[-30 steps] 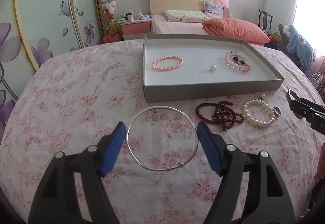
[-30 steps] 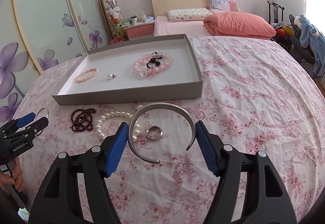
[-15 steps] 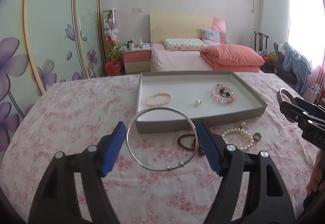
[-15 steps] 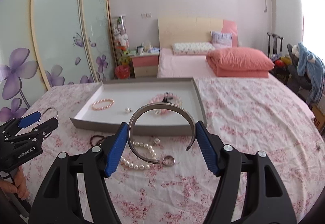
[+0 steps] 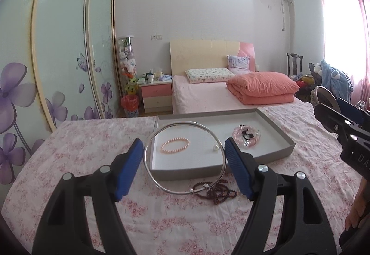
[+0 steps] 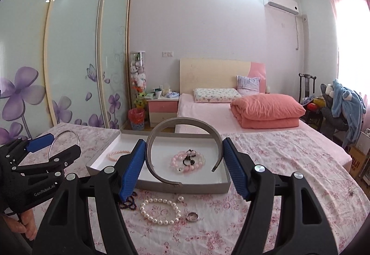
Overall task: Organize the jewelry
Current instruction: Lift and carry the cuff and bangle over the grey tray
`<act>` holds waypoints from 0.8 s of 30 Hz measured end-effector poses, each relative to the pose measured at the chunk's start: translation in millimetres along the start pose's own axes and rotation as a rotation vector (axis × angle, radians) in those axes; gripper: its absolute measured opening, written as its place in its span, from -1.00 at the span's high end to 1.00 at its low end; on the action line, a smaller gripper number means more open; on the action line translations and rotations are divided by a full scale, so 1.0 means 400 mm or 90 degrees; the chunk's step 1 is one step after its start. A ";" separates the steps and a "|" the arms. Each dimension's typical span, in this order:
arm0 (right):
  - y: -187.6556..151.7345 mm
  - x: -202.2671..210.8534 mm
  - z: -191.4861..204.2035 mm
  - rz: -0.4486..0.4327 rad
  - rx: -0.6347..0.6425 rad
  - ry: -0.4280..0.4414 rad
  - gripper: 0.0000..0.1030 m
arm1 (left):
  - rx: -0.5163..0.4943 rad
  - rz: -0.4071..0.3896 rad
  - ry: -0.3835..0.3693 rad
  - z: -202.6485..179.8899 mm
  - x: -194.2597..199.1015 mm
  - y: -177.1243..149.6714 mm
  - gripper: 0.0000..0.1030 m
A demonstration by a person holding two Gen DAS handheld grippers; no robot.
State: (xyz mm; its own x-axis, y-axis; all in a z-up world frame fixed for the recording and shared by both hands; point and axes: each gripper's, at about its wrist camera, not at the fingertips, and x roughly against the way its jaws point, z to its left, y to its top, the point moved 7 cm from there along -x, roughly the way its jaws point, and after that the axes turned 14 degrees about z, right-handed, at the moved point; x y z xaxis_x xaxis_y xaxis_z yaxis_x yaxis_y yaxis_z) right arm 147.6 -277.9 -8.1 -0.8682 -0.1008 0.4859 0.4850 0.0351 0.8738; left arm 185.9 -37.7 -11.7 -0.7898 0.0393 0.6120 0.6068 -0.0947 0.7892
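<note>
Both grippers have risen since a second ago, each lifting its ring off the flowered bedspread, so the views now look level across the room rather than down at the cloth.

From the left wrist, the left gripper (image 5: 183,163) clamps a thin silver bangle (image 5: 185,159) between its blue pads (image 5: 129,168), held in the air over the near edge of the grey tray (image 5: 275,155). The bangle faces the camera as a full circle, its small clasp bead at the bottom. Inside the tray lie a peach bead bracelet (image 5: 175,144) at the left, a single pearl (image 5: 215,149) in the middle and a pink bead bracelet (image 5: 247,137) at the right. A dark red bead string (image 5: 217,192) lies on the bedspread (image 5: 76,153) just in front of the tray. The right gripper (image 5: 333,113) shows at the right edge.

From the right wrist, the right gripper (image 6: 182,167) grips a wide grey open cuff (image 6: 185,150) across its sides. The cuff stands on edge, arch upward, with its gap toward the lower right. It hangs over the tray's near wall (image 6: 203,188). The tray again holds the peach bracelet (image 6: 119,153) and the pink bracelet (image 6: 188,161). A white pearl bracelet (image 6: 160,211) and a small ring (image 6: 192,216) rest on the bedspread in front of the tray. The left gripper (image 6: 53,146) with its bangle (image 6: 66,139) is at the left edge.
</note>
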 end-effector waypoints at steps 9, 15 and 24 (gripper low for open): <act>0.041 -0.001 -0.002 -0.024 -0.004 -0.004 -0.31 | 0.002 -0.034 0.009 0.000 0.004 0.055 -0.37; 0.065 -0.015 -0.005 -0.038 -0.005 -0.007 -0.31 | 0.001 -0.043 0.016 0.002 -0.020 0.092 -0.37; 0.112 -0.156 -0.051 0.009 -0.033 0.013 -0.31 | 0.006 -0.025 0.008 0.002 -0.131 0.149 -0.37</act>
State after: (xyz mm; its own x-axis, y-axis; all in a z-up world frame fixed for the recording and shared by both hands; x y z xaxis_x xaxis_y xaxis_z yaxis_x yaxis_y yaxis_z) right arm 225.6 -290.4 0.3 -0.8594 -0.1214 0.4966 0.5018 -0.0146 0.8649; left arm 263.7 -44.6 3.3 -0.8137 0.0307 0.5805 0.5766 -0.0844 0.8126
